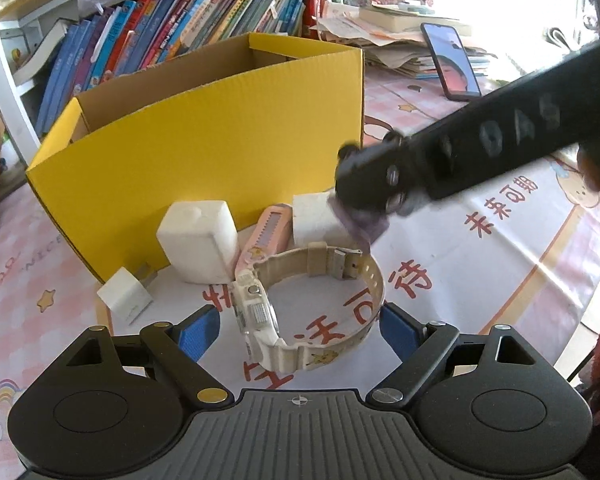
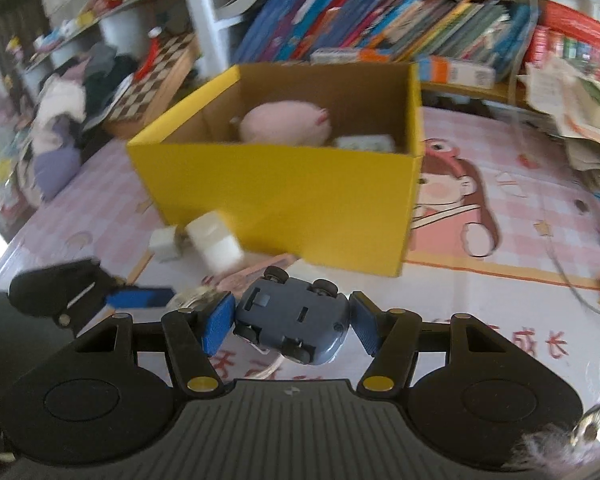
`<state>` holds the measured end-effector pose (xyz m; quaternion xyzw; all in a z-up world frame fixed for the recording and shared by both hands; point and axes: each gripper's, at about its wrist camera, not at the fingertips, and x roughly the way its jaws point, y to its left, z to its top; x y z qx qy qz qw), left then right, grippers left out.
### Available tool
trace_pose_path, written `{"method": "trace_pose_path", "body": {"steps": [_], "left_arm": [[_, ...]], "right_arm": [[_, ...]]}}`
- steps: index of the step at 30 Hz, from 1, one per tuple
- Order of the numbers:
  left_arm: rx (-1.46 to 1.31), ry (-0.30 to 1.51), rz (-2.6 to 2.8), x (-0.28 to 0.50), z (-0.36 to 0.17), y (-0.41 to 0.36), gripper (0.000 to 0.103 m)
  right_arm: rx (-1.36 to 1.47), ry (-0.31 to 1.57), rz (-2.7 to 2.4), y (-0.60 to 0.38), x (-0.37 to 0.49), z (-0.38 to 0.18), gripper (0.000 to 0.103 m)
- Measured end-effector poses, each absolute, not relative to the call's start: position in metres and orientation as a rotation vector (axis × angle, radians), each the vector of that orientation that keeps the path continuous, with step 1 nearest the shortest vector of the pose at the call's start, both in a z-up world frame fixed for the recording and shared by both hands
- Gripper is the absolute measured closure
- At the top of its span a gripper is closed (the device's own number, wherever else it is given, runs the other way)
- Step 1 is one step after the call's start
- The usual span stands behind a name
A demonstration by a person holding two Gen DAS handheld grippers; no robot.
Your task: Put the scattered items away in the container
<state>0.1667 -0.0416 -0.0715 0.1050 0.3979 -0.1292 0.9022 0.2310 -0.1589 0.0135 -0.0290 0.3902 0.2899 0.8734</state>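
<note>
Blue-grey toy car (image 2: 294, 320) sits upside down, wheels up, clamped between the right gripper (image 2: 290, 326) pads, lifted off the table (image 2: 500, 280). Yellow box (image 2: 284, 196) lies just beyond, holding a pink plush (image 2: 286, 124). Left gripper (image 1: 300, 326) jaws stand apart around a cream watch (image 1: 300, 312) lying on the table. Two white blocks (image 1: 200, 236) and a pink knife (image 1: 266, 236) sit against the box's near wall.

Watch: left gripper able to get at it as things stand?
Probably yes. The watch lies on the table right between the left gripper's open jaws, with nothing over it. The utility knife and white block sit just behind, so it is a tight approach.
</note>
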Motion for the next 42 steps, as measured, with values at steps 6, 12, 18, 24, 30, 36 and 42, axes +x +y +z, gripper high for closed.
{"method": "trace_pose_path", "body": {"steps": [6,12,18,24,30,36,42], "left_arm": [[0.238,0.819,-0.283,0.17,-0.074,-0.046,0.014],[0.253,0.82,-0.295,0.175,-0.078,-0.048,0.014],[0.225,0.834,-0.281,0.174,-0.079,-0.043,0.027],[0.166,0.854,-0.255,0.167,-0.072,-0.033,0.036],[0.134,0.852,-0.221,0.153,-0.067,-0.021,0.045],[0.125,0.834,-0.181,0.139,-0.06,-0.011,0.048],[0.119,0.827,-0.162,0.129,-0.055,-0.005,0.048]], "right_arm": [[-0.055,0.825,0.532,-0.168,0.231,0.012,0.043],[-0.051,0.821,0.488,-0.175,0.228,0.012,0.043],[-0.061,0.845,0.461,-0.179,0.224,0.009,0.043],[-0.071,0.854,0.473,-0.175,0.216,0.007,0.043],[-0.078,0.857,0.487,-0.17,0.207,0.007,0.043],[-0.097,0.866,0.514,-0.162,0.196,0.007,0.043],[-0.107,0.872,0.53,-0.158,0.187,0.006,0.043]]}}
